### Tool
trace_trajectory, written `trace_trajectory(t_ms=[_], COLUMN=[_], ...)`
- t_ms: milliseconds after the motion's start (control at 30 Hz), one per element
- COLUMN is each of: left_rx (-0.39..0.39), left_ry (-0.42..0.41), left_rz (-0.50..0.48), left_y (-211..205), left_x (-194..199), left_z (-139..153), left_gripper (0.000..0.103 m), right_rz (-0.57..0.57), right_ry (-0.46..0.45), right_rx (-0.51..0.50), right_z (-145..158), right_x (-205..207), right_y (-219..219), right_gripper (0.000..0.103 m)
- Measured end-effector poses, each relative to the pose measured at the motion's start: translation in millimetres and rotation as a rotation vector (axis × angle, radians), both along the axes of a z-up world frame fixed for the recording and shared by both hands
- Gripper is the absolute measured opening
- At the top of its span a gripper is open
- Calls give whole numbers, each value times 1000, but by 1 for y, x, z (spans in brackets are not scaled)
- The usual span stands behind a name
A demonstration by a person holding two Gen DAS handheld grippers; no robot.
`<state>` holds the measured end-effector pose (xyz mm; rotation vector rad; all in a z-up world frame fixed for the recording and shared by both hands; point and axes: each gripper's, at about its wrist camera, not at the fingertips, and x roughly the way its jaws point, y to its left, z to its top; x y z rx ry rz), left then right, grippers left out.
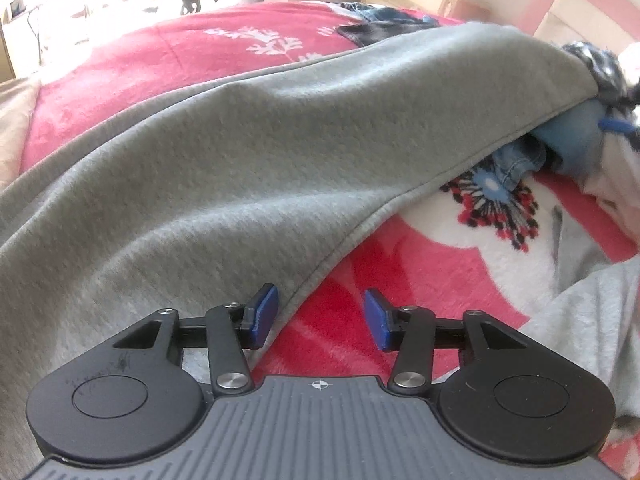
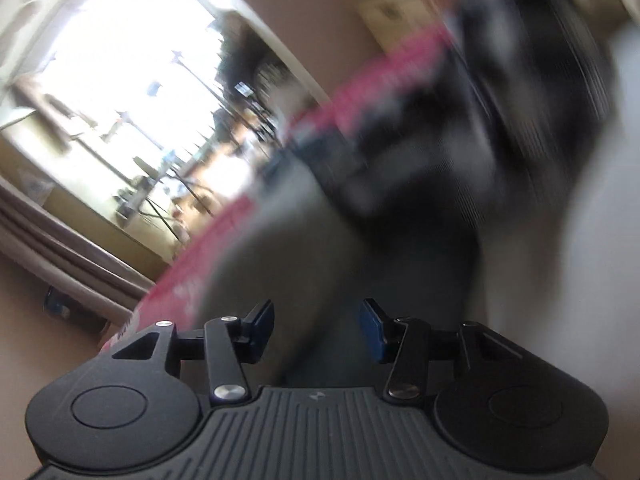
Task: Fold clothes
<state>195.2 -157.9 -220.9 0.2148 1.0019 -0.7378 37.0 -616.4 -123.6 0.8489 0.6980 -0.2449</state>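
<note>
Grey fleece garment [image 1: 240, 152] lies spread across the red floral blanket [image 1: 400, 272] on the bed, its hemmed edge running just beside the left gripper [image 1: 320, 316], whose blue pads are spread apart with nothing between them. A heap of other clothes [image 1: 560, 148] sits beyond. The right gripper [image 2: 318, 330] is released too, its view badly blurred.

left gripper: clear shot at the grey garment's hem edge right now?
Probably yes. The left gripper is open, and the grey garment's hem edge lies just ahead of the fingertips on the pink blanket, nothing in between.
</note>
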Motion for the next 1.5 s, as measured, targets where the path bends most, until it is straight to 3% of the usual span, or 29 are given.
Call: trace_trajectory(t_ms=[167,300,500,600,733,833,933,967,1000,1067,1133,1233,1333,1433,1500], left_rx=[3,-41,-137,-98,-27,72,119,121,119,112,103,97,98,91,91], left_ry=[-32,-49,60,109,149,137,133,125,121,118,111,85,68,59,71], left_rz=[4,8,-142,-274,-413,-436,-366,-336,-312,-273,-250,-247,-268,-280,-278], left_y=[13,31,30,17,8,8,14,16,18,21,22,21,18,18,19], left_x=[-18,-43,-90,-123,-172,-199,-206,-205,-203,-198,-195,-195,-197,-198,-197], left_z=[23,52,68,60,41,22,10,8,8,9,12,18,22,23,19], left_gripper=[48,51,65,67,68,67,62,55,52,46,43,42,43,47,47], right_rz=[49,51,53,44,20,13,36,63,90,149,227,378,536,647,683], right_ry=[66,120,263,301,300,273,237,231,232,219,169,27,-66,-3,119], right_rx=[-12,-29,48,95,240,320,324,292,241,128,-46,-410,-925,-1381,-1614], right_z=[-16,-21,-45,-53,-73,-84,-89,-89,-84,-68,-34,38,95,93,58], right_x=[-19,-42,-86,-109,-141,-150,-142,-140,-136,-122,-106,-87,-83,-86,-80], right_y=[22,26,40,51,58,64,79,82,86,93,101,125,170,207,218], right_gripper=[50,50,51,54,55,56,54,41,19,6,6,5,5,5,6])
